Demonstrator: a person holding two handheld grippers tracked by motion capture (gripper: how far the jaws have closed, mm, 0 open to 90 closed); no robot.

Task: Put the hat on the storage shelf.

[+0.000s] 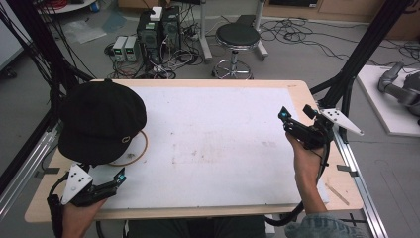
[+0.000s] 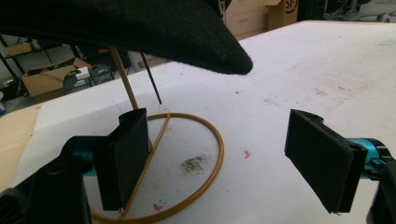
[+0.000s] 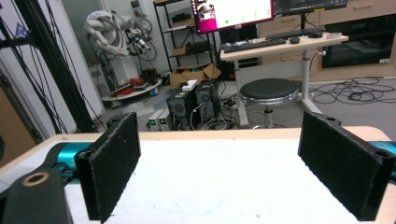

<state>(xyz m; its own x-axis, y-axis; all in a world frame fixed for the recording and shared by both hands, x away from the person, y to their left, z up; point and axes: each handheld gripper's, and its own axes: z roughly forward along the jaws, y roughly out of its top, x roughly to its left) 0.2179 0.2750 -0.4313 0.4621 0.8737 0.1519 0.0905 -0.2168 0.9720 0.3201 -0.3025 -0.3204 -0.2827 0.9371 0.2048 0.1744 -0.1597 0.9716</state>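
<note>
Atop gold wire stand [image 2: 187, 154], soft black felt cap [image 1: 101, 121]; left tongs [image 2: 224, 163], right tongs [image 3: 233, 168] wide apart, empty.

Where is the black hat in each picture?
High view: the black hat sits at the table's left side, covering most of a gold ring stand, just beyond the left gripper.
Left gripper view: the hat hangs across the top, above the ring and open jaws.
Right gripper view: not in it.
Shared landmark: the white mat.
</note>
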